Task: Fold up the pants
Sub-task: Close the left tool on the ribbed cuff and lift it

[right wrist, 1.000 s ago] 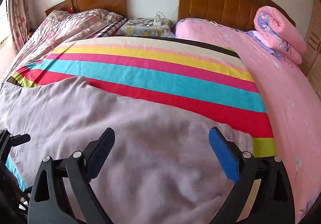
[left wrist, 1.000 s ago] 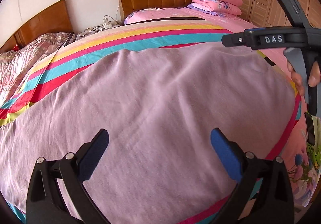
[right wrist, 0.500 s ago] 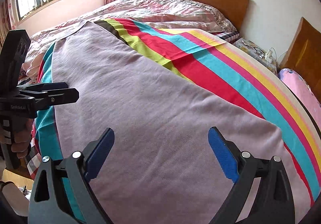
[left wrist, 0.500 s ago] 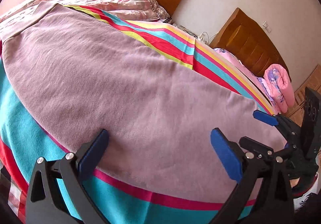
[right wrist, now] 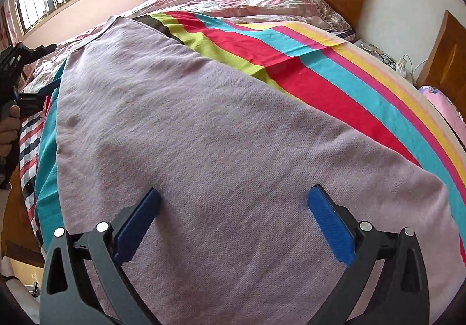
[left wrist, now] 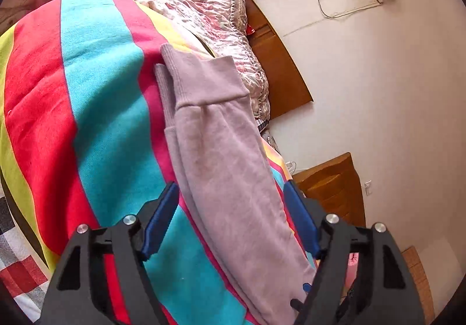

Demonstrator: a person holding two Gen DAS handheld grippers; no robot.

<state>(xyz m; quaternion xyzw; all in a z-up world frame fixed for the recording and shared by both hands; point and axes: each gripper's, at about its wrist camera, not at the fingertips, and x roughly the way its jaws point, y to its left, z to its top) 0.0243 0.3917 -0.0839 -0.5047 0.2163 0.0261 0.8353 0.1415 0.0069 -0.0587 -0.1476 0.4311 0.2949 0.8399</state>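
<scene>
Since the earlier frames, the left gripper [left wrist: 230, 217] has travelled along the mauve pants [left wrist: 221, 156] to their cuffed leg ends and rolled strongly, and its jaws have just been closing, now about half apart with the leg between them but the pads not visibly pressing it. These pants lie flat on the striped bedspread [left wrist: 96, 109], cuffs at 12 o'clock in the left view. Right gripper [right wrist: 233, 220] hovers tilted down over the wide part of the pants, jaws fully apart and holding nothing; the person's hand [right wrist: 8, 127] is at 9 o'clock.
</scene>
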